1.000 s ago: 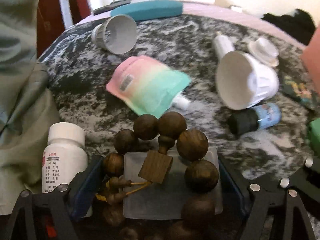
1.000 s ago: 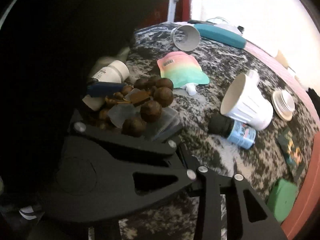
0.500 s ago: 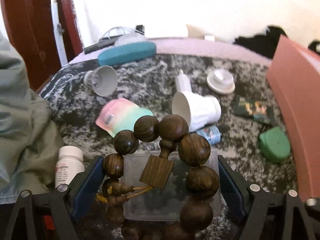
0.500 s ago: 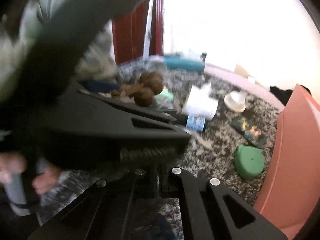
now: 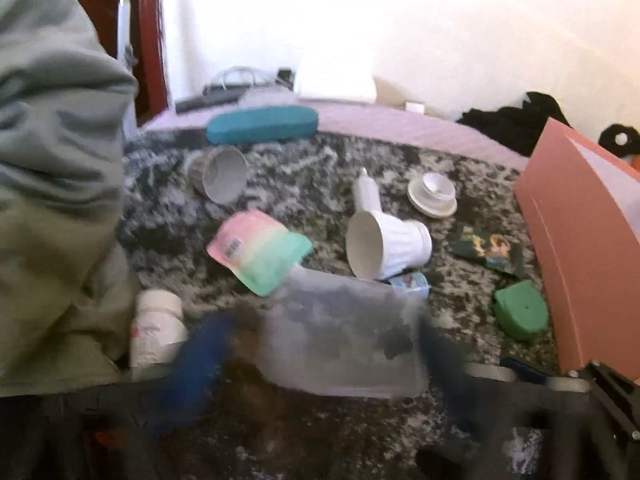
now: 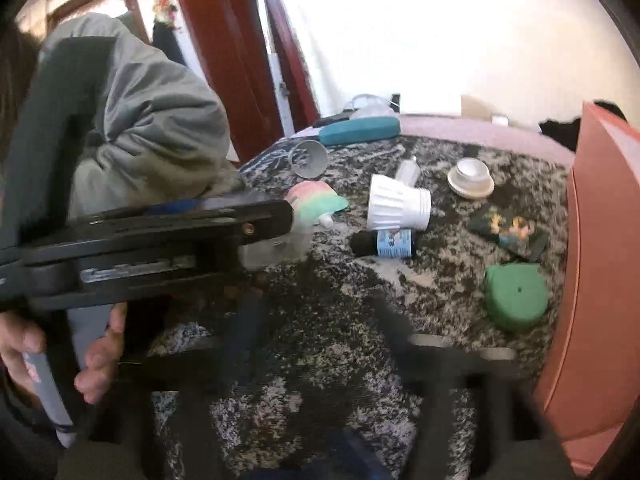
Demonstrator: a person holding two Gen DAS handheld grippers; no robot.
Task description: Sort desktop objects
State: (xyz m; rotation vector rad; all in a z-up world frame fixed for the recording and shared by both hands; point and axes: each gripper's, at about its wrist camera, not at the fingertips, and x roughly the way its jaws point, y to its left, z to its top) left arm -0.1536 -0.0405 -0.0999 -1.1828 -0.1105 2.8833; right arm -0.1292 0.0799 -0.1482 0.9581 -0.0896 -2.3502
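Observation:
My left gripper (image 5: 320,344) is shut on a clear plastic box (image 5: 344,332), held above the speckled tabletop (image 5: 304,184); the view is blurred. The wooden beads that lay on the box no longer show on top of it; a brown blur (image 5: 256,364) lies below its left edge. In the right wrist view the left gripper (image 6: 276,224) and the box (image 6: 276,248) are at mid left. My right gripper (image 6: 320,320) is blurred, open and empty, low over the table.
On the table lie a pastel pouch (image 5: 260,252), white ribbed cup (image 5: 384,244), grey cup (image 5: 220,174), teal case (image 5: 260,124), white pill bottle (image 5: 154,332), small blue-labelled bottle (image 6: 384,242), green case (image 5: 520,314), white lid (image 5: 432,194) and card pack (image 5: 486,250). A salmon-pink box (image 5: 588,248) stands right.
The left gripper has risen and pulled back with the box. The wooden bead bracelet has gone from the box top. The right gripper has swung to face the table.

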